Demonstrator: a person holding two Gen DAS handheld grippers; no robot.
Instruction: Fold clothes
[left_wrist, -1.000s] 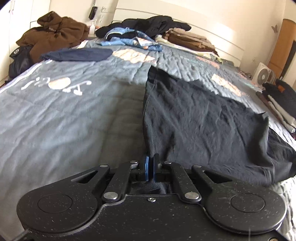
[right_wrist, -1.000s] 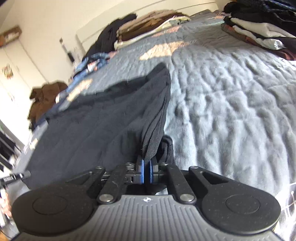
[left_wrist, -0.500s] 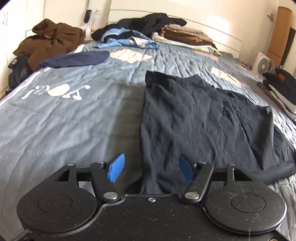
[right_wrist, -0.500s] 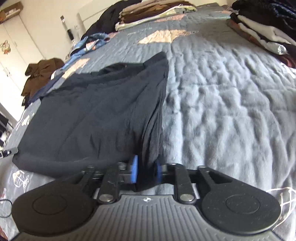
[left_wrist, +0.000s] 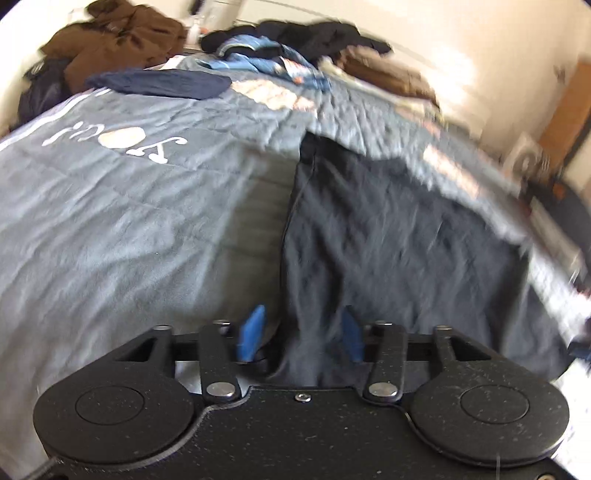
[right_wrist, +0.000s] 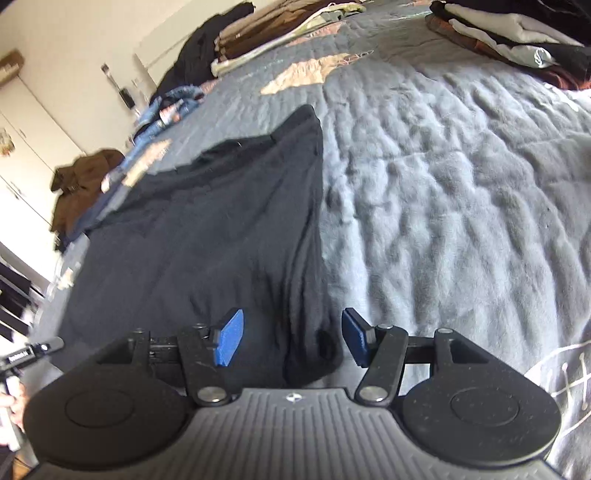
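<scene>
Both tongs have let go of the dark garment

The left gripper (left_wrist: 301, 338) and the right gripper (right_wrist: 291, 341), each pinching an edge a second ago, now stand spread, blue pads clear of the cloth; the wrinkled black cotton garment (left_wrist: 388, 236) lies flat on the grey quilted bedspread (left_wrist: 129, 221), probably laid out between folds

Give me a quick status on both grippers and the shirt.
Left gripper open. Right gripper open. Dark shirt flat on bedspread, unheld. Nothing in the way.
</scene>
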